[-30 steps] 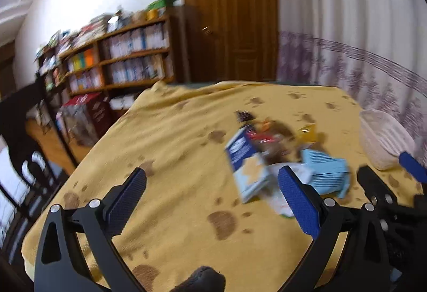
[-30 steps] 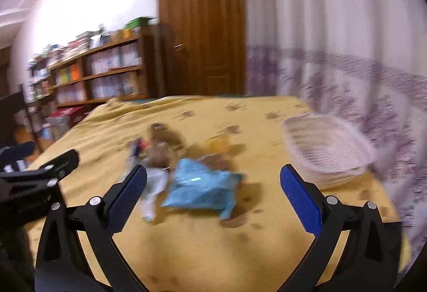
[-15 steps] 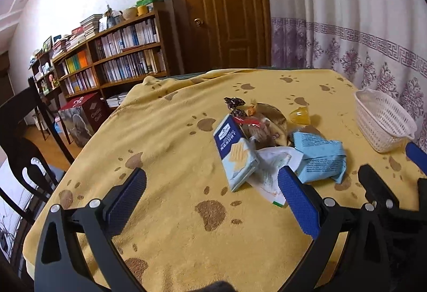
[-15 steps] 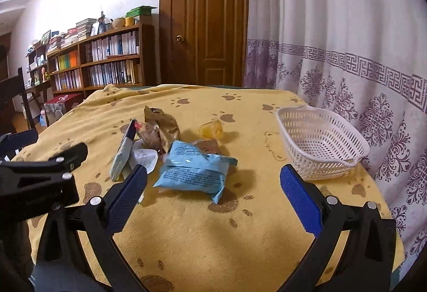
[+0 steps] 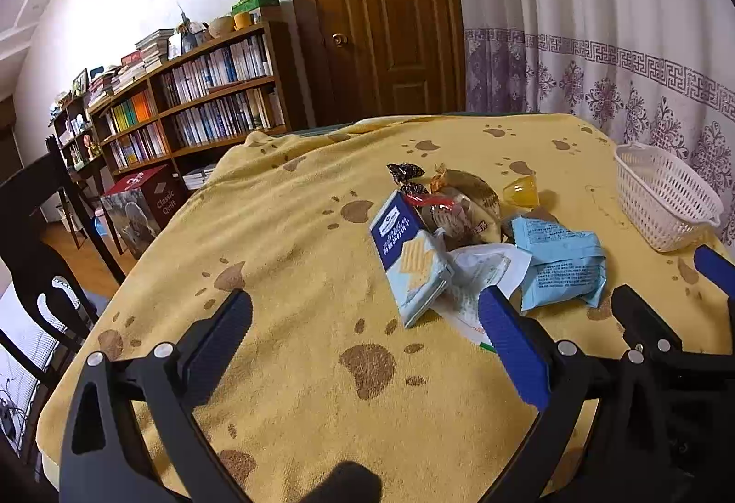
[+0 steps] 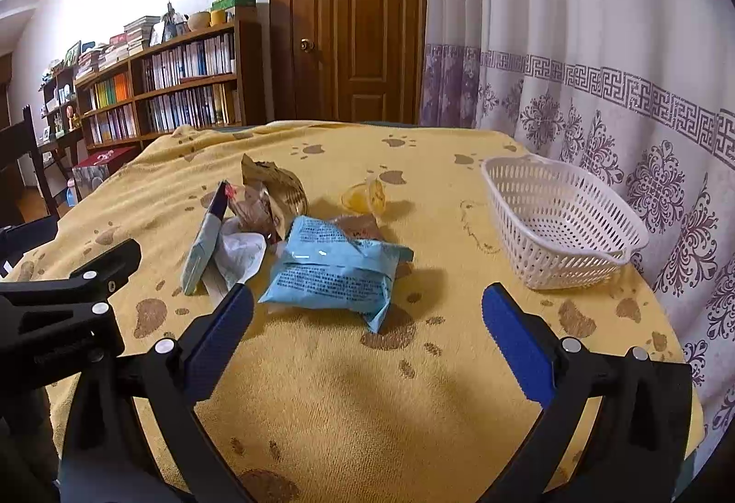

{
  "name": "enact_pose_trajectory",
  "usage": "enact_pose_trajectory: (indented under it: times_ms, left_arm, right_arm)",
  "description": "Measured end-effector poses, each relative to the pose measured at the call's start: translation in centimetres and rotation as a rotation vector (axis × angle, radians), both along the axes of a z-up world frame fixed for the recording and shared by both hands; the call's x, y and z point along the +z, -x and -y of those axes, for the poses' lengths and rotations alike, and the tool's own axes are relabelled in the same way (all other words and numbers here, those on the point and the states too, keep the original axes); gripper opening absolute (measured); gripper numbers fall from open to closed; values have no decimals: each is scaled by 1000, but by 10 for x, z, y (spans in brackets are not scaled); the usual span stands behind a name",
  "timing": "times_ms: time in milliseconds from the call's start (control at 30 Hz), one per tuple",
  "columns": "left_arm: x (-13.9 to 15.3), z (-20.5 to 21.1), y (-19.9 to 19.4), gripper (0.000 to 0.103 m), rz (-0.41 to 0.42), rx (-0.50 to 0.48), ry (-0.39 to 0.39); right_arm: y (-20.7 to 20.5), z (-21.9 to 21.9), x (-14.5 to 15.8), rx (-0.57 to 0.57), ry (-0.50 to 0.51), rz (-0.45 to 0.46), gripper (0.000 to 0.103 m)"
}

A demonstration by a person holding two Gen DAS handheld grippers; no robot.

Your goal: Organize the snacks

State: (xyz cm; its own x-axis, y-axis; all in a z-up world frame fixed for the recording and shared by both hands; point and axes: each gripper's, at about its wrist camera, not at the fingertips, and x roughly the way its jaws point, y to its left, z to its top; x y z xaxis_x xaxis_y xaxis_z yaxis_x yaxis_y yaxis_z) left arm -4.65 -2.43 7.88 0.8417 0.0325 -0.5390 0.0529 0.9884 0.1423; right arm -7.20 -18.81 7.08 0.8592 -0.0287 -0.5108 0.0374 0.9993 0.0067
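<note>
With both jaws gaping and empty, best to drop the right gripper (image 6: 367,319) square over the blue packet (image 6: 335,268), pinch mid-body, then over to the basket (image 6: 565,227).

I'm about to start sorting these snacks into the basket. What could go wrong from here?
1. The light blue packet overlaps the white wrapper; a grab may drag both.
2. The white basket sits near the table edge by the curtain, so a nudge might push it off.
3. The small yellow jelly cup may slip.
</note>
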Motion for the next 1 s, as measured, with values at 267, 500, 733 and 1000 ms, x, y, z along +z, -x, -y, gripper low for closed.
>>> enact_pose_trajectory:
  times_ms: [267, 500, 733, 1000]
  left_arm:
    - [-12, -8, -9, 98, -55, 25, 19]
    - [-21, -10, -15, 98, -86, 34, 20]
    - [-45, -12, -33, 98, -179, 41, 33]
    - [-72, -12, -51, 98, -271, 37, 39]
  right_arm:
    - [-8, -2, -10, 3, 9, -49, 101]
    - [-18, -3, -23, 2, 22, -106, 101]
    - [-34, -1, -47, 6, 30, -216, 101]
    - [-47, -6, -66, 36, 35, -334, 101]
